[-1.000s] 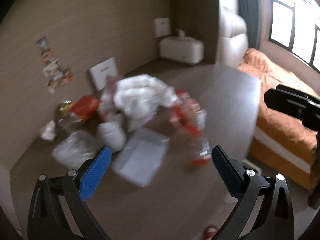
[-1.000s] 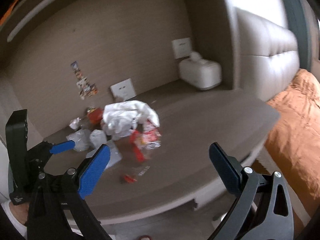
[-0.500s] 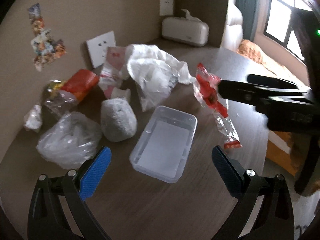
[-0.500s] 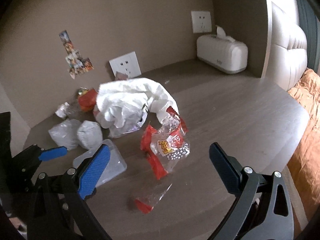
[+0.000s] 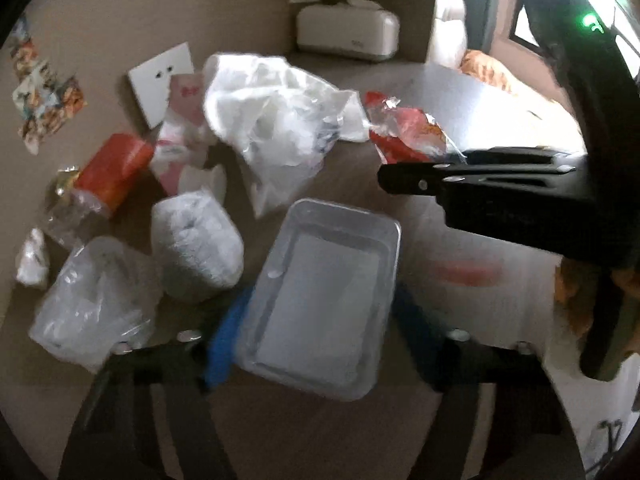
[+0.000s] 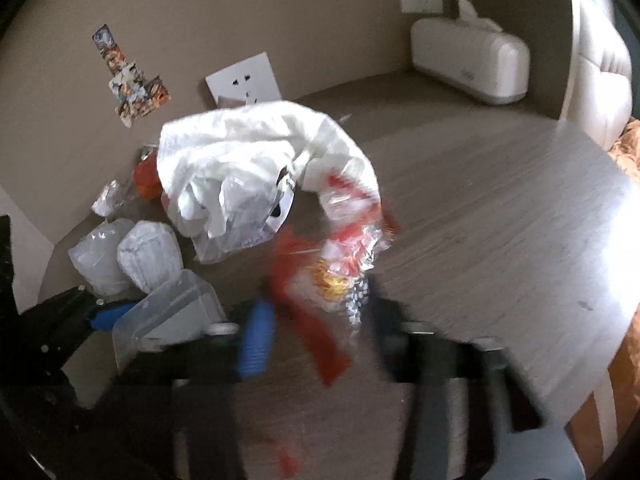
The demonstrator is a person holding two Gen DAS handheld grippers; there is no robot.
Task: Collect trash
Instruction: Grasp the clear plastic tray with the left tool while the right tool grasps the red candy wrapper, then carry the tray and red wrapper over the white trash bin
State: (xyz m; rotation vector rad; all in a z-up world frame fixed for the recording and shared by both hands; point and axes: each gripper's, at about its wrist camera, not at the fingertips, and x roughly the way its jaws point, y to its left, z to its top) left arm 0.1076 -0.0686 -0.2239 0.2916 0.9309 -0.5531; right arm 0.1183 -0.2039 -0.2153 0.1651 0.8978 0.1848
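A clear plastic container (image 5: 320,300) lies on the brown table (image 5: 304,440). My left gripper (image 5: 320,332) is closing on it, and both blurred pads touch its side walls. The right wrist view shows this gripper (image 6: 100,316) at the container (image 6: 168,312). A red and clear snack wrapper (image 6: 340,264) lies between the narrowing jaws of my right gripper (image 6: 324,340). Its pads stand at the wrapper's edges without pinching it. In the left wrist view the right gripper (image 5: 400,180) reaches in from the right below the wrapper (image 5: 404,136).
Behind lie a crumpled white bag (image 5: 272,120), a white wad (image 5: 196,252), a clear bag (image 5: 92,304), a red packet (image 5: 112,172) and a pink packet (image 5: 184,120). A small red scrap (image 5: 468,272) lies to the right. A tissue box (image 6: 472,64) stands at the wall, with the table's edge at the right (image 6: 600,376).
Both grippers have come down closer to the table and their jaws have narrowed from wide open. The left one now spans the container, the right one the red wrapper.
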